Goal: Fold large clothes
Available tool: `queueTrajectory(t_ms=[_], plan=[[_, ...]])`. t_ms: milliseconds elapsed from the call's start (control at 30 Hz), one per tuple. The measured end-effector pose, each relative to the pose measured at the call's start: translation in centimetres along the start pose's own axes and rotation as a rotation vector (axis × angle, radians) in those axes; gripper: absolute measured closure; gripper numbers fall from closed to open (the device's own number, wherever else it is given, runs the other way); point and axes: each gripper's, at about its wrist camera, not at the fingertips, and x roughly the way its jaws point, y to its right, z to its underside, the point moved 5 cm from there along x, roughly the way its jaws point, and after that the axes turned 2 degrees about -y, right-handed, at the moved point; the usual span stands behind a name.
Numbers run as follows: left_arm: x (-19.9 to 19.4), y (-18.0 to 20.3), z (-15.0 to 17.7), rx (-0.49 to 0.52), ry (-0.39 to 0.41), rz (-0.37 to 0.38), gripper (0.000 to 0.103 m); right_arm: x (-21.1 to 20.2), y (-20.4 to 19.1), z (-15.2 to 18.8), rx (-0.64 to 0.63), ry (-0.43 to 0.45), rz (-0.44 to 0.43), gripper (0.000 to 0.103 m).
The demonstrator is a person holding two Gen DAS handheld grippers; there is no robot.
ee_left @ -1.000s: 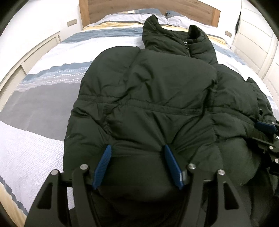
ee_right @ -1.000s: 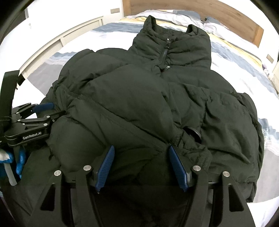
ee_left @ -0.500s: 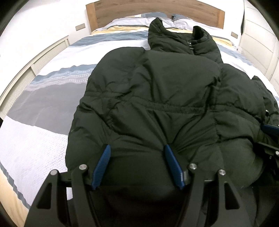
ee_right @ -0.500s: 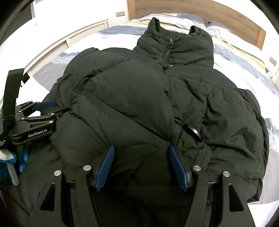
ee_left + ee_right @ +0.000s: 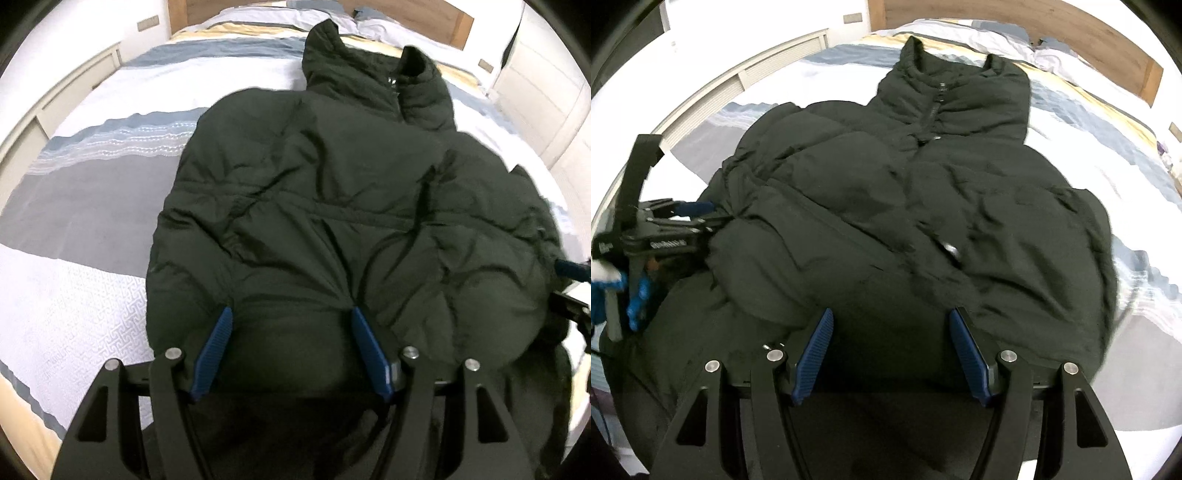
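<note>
Dark puffy jacket hem bunches between each claw's clamped pads, spreading ahead.

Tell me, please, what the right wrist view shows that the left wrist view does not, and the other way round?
Only the right wrist view shows the left gripper from the side and the zipper head-on. Only the left wrist view shows the white cabinet and a sliver of the right gripper. Both show the dark puffer jacket on the striped bedspread, its hem bunched between blue pads, and the wooden headboard.

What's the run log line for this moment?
left hand-held gripper: gripping jacket hem | right hand-held gripper: gripping hem | jacket: on bed
</note>
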Motion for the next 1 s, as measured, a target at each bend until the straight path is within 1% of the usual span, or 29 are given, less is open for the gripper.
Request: queueTrajectory(t_ms=[67,167,300,367,433,500,600,700,733,767,800,900,933,967,1000], plan=[[-1.2,-0.5,-0.6,0.003,0.014,0.02,0.037,-0.6,1.1,0.0,0.012,0.001,0.002,0.038],[-1.8,-1.2,-1.6,0.024,0.02,0.002,0.037,-1.5,3.4,-0.7,0.045,0.018,0.004,0.038],[-1.7,-1.8,-2.5,0.012,0.018,-0.012,0.037,-1.7,5.3,-1.9,0.069,0.034,0.012,0.038],[-1.8,-2.0,-2.8,0.005,0.024,-0.013,0.037,-1.5,5.6,-2.4,0.068,0.04,0.018,0.038],[-2.1,-2.2,-3.5,0.002,0.038,-0.012,0.037,-1.4,5.5,-3.2,0.07,0.054,0.004,0.038],[-2.8,-2.3,-4.8,-0.001,0.072,-0.01,0.037,-1.3,5.4,-4.2,0.063,0.065,-0.012,0.038],[-3.0,-2.6,-8.3,-0.03,0.107,0.031,0.037,-0.9,5.6,-6.4,0.04,0.085,-0.021,0.038],[-1.9,-2.6,-13.3,-0.04,0.127,0.068,0.037,0.1,7.1,-9.3,0.036,0.108,-0.015,0.028],[-1.1,-2.5,-15.5,-0.043,0.125,0.096,0.037,0.4,8.0,-10.8,0.042,0.127,-0.01,0.026],[-0.4,-2.5,-16.8,-0.05,0.118,0.118,0.035,0.7,8.8,-12.1,0.049,0.143,-0.006,0.025],[0.7,-2.7,-18.6,-0.067,0.11,0.15,0.034,1.1,9.8,-13.7,0.063,0.159,-0.003,0.025],[3.8,-3.2,-23.5,-0.108,0.097,0.209,0.034,2.8,13.2,-18.9,0.127,0.205,-0.013,0.024],[5.1,-3.6,-25.1,-0.139,0.095,0.223,0.034,3.3,14.0,-20.1,0.145,0.215,-0.019,0.024],[5.8,-3.8,-26.0,-0.159,0.095,0.235,0.034,3.8,14.8,-21.2,0.167,0.224,-0.028,0.024],[7.0,-4.1,-27.4,-0.189,0.089,0.261,0.034,4.4,15.9,-22.5,0.206,0.236,-0.039,0.024]])
